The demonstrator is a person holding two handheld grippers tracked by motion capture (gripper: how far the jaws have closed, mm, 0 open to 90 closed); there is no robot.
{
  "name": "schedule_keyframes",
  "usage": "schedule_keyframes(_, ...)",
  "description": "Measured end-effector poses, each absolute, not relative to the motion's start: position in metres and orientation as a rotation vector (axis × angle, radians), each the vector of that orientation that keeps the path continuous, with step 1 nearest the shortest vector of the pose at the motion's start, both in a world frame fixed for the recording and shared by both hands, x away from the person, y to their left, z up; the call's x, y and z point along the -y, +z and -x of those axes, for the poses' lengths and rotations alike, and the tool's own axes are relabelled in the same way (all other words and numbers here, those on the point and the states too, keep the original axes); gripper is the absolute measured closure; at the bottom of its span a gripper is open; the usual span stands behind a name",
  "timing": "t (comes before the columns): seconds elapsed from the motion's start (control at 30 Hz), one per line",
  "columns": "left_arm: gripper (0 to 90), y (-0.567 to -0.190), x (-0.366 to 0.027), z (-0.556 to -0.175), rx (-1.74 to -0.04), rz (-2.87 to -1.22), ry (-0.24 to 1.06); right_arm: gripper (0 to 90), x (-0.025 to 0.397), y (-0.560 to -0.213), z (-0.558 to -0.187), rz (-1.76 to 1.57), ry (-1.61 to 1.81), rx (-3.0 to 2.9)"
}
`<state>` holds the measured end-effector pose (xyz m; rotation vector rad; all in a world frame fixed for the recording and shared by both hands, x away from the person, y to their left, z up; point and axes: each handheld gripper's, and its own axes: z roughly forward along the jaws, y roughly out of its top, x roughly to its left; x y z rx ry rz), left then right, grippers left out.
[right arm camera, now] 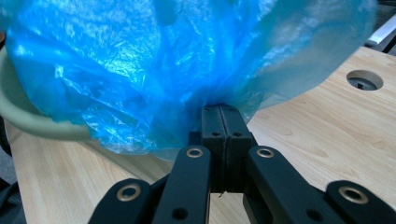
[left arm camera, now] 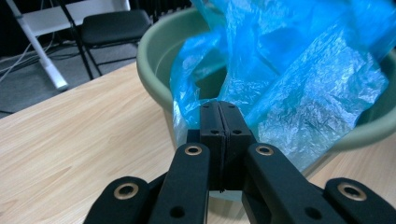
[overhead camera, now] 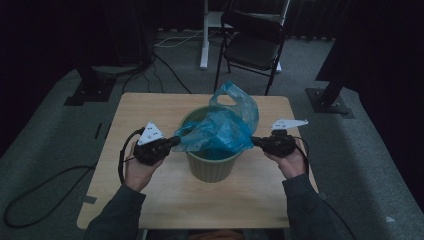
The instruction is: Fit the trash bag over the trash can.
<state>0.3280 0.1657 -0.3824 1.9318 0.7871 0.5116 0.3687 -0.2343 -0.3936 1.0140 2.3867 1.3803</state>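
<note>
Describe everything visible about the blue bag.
The blue bag is thin, crinkled, translucent plastic. It sits in the green bin's mouth, bunched, with one flap standing up at the far side. The left gripper and right gripper, both jaws closed, pinch its opposite edges and hold them out over the rim.

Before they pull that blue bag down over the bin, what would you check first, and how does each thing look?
1. Left gripper shut on the bag: ok, jaws closed with blue film between them.
2. Right gripper shut on the bag: ok, same pinch on the opposite side.
3. Bag over the bin: ok, it hangs above the opening.
4. Bag mouth spread past the rim: not ok, the film is bunched and the far rim is bare.
5. Bin upright on the table: ok.
6. Bag free of tears: cannot tell.
</note>
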Motion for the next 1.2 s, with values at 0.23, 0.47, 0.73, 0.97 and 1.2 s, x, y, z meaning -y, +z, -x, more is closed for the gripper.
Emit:
schedule_keyframes(0.23,89.5,-0.393,-0.163,-0.306,-0.738,-1.943,0.498,90.0,0.232,-0.407,-0.363,-0.999,1.369,-2.441)
schedule_keyframes(0.47,89.5,-0.399,-0.161,-0.296,-0.708,-1.958,0.518,90.0,0.225,-0.415,-0.362,-0.973,1.350,-2.491)
schedule_keyframes(0.73,82.8,-0.392,-0.162,-0.295,-0.692,-1.931,0.550,73.2,0.240,-0.400,-0.360,-0.994,1.373,-2.420)
schedule_keyframes(0.97,82.6,-0.390,-0.162,-0.300,-0.702,-1.917,0.570,66.1,0.258,-0.366,-0.355,-0.976,1.426,-2.309)
schedule_keyframes(1.2,82.7,-0.387,-0.161,-0.302,-0.700,-1.914,0.582,64.0,0.244,-0.341,-0.358,-0.895,1.497,-2.285)
